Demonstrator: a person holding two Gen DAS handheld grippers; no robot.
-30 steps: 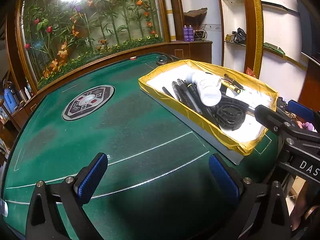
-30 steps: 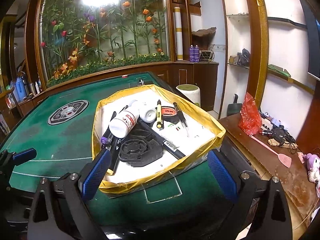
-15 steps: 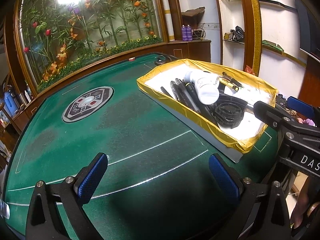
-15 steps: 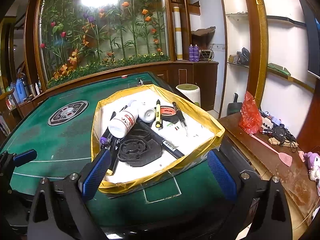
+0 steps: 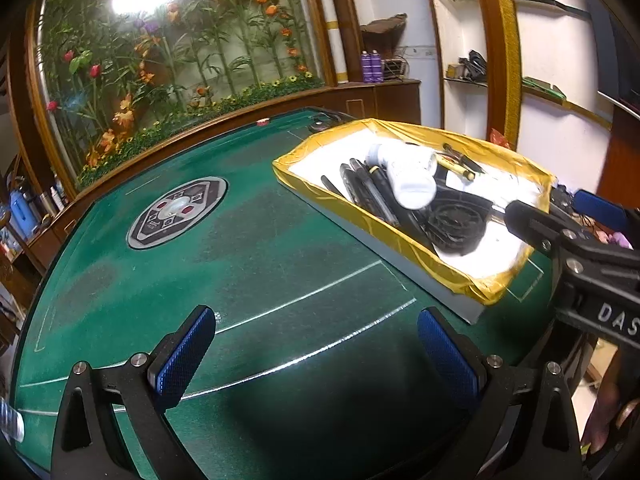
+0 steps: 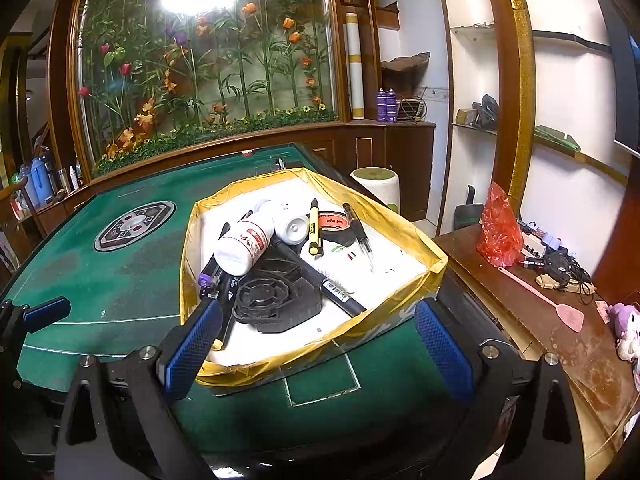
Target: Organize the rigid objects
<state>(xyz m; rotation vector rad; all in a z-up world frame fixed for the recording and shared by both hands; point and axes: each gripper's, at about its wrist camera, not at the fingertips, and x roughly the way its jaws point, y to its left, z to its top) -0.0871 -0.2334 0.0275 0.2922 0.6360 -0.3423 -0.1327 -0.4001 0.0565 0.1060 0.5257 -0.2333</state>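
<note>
A yellow-lined tray (image 6: pixel 404 226) sits on the right end of the green table (image 6: pixel 120 280). It holds a white bottle with a red label (image 6: pixel 245 245), a second white bottle (image 6: pixel 294 227), a black round plastic part (image 6: pixel 276 298), a yellow marker (image 6: pixel 314 227), a roll of tape (image 6: pixel 334 222) and several black pens (image 6: pixel 362 234). The tray also shows in the left wrist view (image 5: pixel 460 272) at right. My right gripper (image 6: pixel 316 344) is open and empty, just short of the tray's near edge. My left gripper (image 5: pixel 316 354) is open and empty over bare felt.
A round emblem (image 5: pixel 176 212) is set in the table's middle. A wooden side table (image 6: pixel 540 320) at right carries a red bag (image 6: pixel 500 228), a pink swatter (image 6: pixel 560 308) and cables. A white stool (image 6: pixel 376 186) stands behind the tray. A flower display lines the far wall.
Both grippers have drifted slightly; the tray sits a little lower and closer in the views. Both stay open and empty.
</note>
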